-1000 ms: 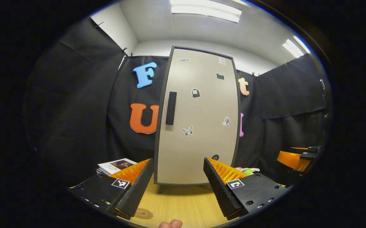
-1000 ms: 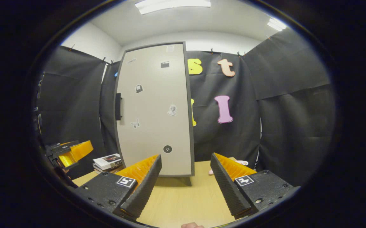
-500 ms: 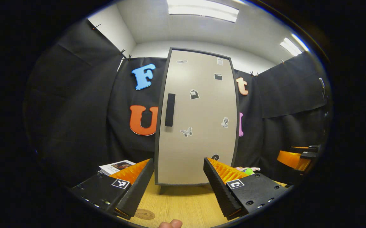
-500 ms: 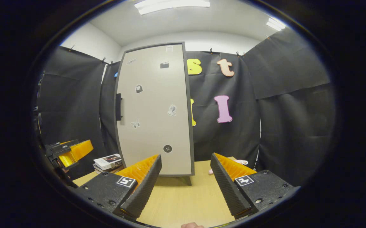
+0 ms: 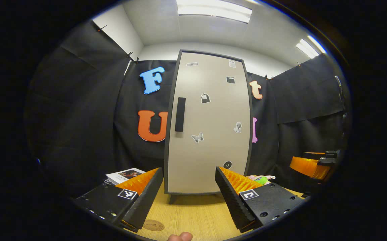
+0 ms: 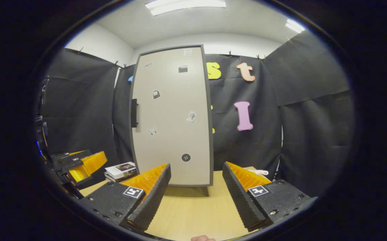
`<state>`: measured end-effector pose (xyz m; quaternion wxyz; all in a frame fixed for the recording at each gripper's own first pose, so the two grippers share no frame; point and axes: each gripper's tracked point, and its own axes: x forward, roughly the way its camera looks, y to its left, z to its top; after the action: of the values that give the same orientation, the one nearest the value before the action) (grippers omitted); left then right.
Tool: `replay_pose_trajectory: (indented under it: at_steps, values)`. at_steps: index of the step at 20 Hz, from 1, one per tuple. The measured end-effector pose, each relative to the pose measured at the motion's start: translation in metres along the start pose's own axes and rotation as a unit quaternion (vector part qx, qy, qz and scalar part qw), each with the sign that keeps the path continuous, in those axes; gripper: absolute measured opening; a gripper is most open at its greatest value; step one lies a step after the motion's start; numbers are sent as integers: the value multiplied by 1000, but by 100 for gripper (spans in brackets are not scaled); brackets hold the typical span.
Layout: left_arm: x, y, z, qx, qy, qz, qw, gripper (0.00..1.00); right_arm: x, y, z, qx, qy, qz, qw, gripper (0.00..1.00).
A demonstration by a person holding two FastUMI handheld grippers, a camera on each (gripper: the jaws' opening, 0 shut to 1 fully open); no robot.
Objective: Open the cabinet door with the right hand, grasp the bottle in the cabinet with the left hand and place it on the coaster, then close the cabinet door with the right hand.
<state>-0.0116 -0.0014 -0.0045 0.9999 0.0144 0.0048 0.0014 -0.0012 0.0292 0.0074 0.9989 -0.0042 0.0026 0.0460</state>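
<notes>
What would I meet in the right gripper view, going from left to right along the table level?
The left claw → the stack of books → the closed cabinet door → a pale pink object at the table's far right edge.

The left gripper (image 5: 189, 195) is held level with its fingers (image 5: 144, 199) spread wide and nothing between them. The right gripper (image 6: 196, 197) is likewise spread and holding nothing (a fingertip (image 6: 201, 238) peeks in below).
</notes>
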Motion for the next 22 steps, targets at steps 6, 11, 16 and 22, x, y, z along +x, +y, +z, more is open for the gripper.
replay_pose_trajectory:
  at_steps: [6, 11, 16, 22]
  values:
    - [-6, -10, -1, 2, 3, -11, 1000, 95, 56, 55, 24, 5, 26, 105, 994, 95]
    - [-13, -18, 0, 7, 2, -19, 1000, 95, 117, 103, 52, -6, 21, 154, 988, 99]
    - [-20, -21, -4, 15, 4, -22, 1000, 95, 181, 157, 77, 1, 22, 190, 982, 95]
    - [-24, -13, -3, 21, 2, -10, 1000, 95, 243, 210, 105, -15, 15, 205, 979, 94]
